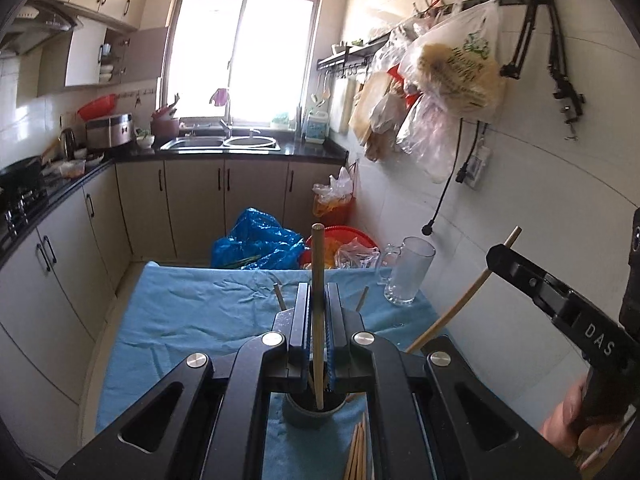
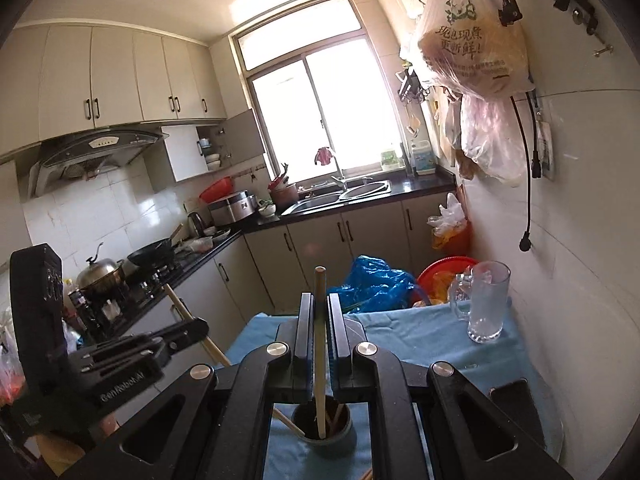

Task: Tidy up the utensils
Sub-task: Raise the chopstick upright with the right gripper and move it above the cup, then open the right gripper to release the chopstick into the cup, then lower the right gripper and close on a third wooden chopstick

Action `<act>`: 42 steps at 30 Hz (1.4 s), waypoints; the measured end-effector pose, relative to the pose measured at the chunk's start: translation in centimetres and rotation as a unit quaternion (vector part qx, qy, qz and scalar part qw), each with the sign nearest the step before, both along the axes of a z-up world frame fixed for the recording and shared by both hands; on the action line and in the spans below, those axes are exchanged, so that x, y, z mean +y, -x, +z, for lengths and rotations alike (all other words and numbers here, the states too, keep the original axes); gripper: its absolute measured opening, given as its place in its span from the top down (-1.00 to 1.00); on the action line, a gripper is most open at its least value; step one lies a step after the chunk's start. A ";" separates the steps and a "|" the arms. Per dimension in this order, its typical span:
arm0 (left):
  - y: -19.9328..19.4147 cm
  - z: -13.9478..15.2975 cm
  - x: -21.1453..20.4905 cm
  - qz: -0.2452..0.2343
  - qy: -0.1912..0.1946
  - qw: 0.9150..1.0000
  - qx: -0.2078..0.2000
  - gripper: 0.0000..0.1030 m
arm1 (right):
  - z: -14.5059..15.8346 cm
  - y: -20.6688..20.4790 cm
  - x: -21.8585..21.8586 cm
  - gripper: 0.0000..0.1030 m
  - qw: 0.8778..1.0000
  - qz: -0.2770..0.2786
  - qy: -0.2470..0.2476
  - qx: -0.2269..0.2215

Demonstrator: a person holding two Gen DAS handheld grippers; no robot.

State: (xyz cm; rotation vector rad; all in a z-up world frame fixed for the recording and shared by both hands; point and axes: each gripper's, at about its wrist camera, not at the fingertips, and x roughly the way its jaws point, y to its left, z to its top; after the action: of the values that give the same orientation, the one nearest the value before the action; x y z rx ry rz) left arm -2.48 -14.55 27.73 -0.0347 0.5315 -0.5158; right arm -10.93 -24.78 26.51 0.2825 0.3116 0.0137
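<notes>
Left tool: jaws clamped on one chopstick, gripped partway along so its tip sticks up past the jaws and its lower end hangs over the dark cup below; a judgement, but that hold suits carrying a thin stick without it swinging.
Right tool: jaws likewise pinched on its own chopstick, upright between the pads, lower end pointing into the same cup.
Each tool seen from the other: the right one comes in from the side in the left view, with its stick slanting down toward the table; the left one shows at the left edge of the right view.
Cup: stands on the blue cloth of the table, just under both tools; more sticks lean in it.
Loose chopsticks: a bundle lies on the cloth just beside the cup, not yet sorted.
Glass mug: upright at the far corner near the wall, apparently empty, though glare makes that hard to confirm; likely where the lifted sticks are meant to go.
Stage: one stick per tool, held above the cup, well apart from the mug.
</notes>
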 end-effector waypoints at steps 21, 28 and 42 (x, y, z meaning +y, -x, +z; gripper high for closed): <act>-4.1 -6.1 0.9 0.038 -0.012 0.997 0.062 0.51 | -9.2 -8.0 -2.4 0.70 0.992 -0.024 -0.031 0.121; -2.2 -4.4 2.2 0.047 -0.005 0.998 0.043 0.35 | -8.2 -6.9 -2.8 0.09 0.993 -0.039 -0.035 0.106; 7.5 -3.3 7.5 0.054 0.008 0.998 0.016 0.08 | -6.1 2.0 -4.1 -0.48 0.993 -0.060 0.006 0.099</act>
State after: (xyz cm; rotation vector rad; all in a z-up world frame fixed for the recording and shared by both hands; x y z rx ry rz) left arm -10.00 -7.07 24.42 -0.0869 0.5537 -0.4147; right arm -12.98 -28.85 20.41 0.2915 0.4914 -0.1362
